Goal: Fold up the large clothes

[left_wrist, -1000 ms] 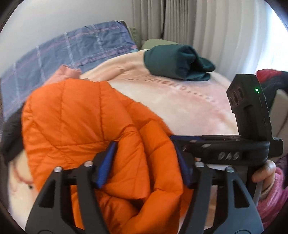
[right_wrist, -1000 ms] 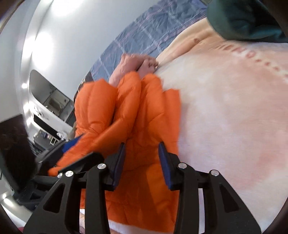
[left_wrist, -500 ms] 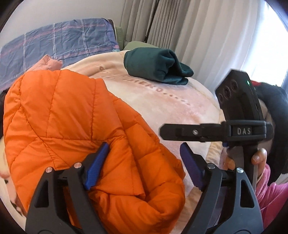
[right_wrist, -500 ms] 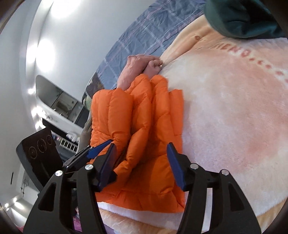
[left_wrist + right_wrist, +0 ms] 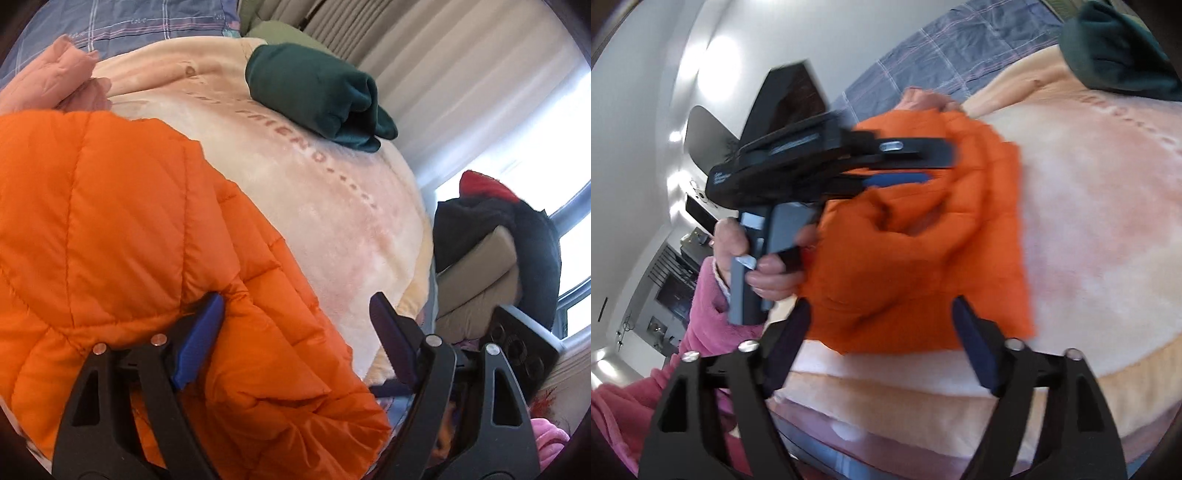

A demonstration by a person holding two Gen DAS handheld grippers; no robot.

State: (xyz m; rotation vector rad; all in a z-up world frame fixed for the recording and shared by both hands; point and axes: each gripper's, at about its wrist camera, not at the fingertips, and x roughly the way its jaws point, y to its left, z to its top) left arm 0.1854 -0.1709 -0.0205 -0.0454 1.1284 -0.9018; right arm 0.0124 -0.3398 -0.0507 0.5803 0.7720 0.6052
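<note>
Orange quilted puffer jacket (image 5: 122,258) is lying bunched on the pale pink fleece blanket (image 5: 332,206), at nine o'clock from your spread-open left gripper (image 5: 295,332), while your right gripper (image 5: 882,332) is hanging open over its near edge.

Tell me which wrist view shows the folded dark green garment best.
Left wrist: the dark green garment sits whole on the blanket, folds visible. Right wrist catches only a cropped corner at the frame's top right.

I count one orange puffer jacket (image 5: 122,229), one folded green garment (image 5: 314,92), one pink garment (image 5: 48,81), one peach blanket (image 5: 332,206), one checked blue sheet (image 5: 122,22) — and two grippers, left (image 5: 295,332) and right (image 5: 881,332), both spread open.
</note>
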